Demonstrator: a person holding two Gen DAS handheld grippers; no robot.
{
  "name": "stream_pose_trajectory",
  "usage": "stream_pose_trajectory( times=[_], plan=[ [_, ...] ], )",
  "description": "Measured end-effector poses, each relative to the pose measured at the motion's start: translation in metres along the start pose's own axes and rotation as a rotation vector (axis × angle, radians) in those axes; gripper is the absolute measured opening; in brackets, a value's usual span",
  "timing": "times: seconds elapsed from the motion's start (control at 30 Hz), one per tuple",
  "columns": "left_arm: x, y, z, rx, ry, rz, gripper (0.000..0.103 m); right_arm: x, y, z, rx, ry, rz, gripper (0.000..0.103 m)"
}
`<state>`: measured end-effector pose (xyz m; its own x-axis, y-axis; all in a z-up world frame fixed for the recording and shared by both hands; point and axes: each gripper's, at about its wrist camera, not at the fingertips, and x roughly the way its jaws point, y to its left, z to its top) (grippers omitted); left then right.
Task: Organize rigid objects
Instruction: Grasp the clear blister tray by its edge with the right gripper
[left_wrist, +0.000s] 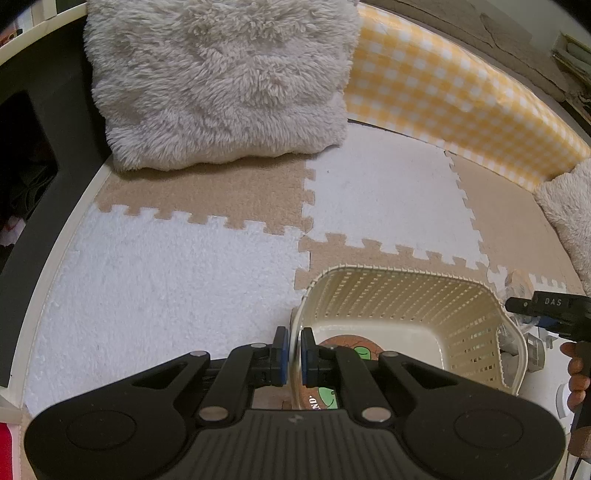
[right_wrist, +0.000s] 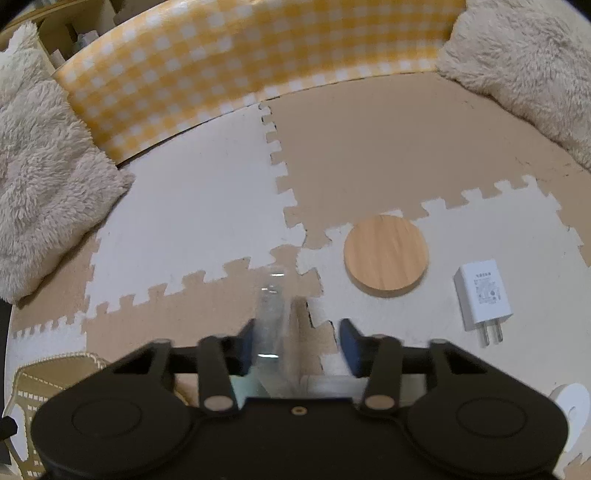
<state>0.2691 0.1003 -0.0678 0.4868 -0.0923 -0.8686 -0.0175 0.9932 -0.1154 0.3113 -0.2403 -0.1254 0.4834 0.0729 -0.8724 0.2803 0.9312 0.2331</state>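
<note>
With 1 coaster (left_wrist: 345, 345) in the basket (left_wrist: 406, 291), clamped by the left gripper (left_wrist: 293, 356), the right gripper's (right_wrist: 297, 345) jaws stand apart around a clear item (right_wrist: 271, 317); disc (right_wrist: 386, 254) and charger (right_wrist: 482, 291) at 2 o'clock remain.

Loads of open foam mat (left_wrist: 159, 280) left of the basket (left_wrist: 402, 295), nothing on it. Back edge is boxed in though: a fluffy cushion (left_wrist: 221, 81) and the yellow checked panel (left_wrist: 454, 92). On the right side, a wooden disc (right_wrist: 386, 254) and white charger (right_wrist: 482, 291) lie near each other, with bare mat behind them.
</note>
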Motion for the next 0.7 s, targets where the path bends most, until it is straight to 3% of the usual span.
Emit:
stream_pose_trajectory(
  times=[0.13,0.4,0.7],
  plan=[
    [0.000,0.000,0.000,0.000,0.000,0.000,0.007,-0.009,-0.003,0.003,0.016,-0.016,0.016,0.020],
    [0.000,0.000,0.000,-0.001,0.000,-0.001,0.007,-0.033,-0.009,0.004,0.073,-0.051,0.080,0.017],
    [0.000,0.001,0.000,0.000,0.000,-0.001,0.007,-0.082,-0.006,0.003,0.160,-0.107,0.272,0.017]
  ],
)
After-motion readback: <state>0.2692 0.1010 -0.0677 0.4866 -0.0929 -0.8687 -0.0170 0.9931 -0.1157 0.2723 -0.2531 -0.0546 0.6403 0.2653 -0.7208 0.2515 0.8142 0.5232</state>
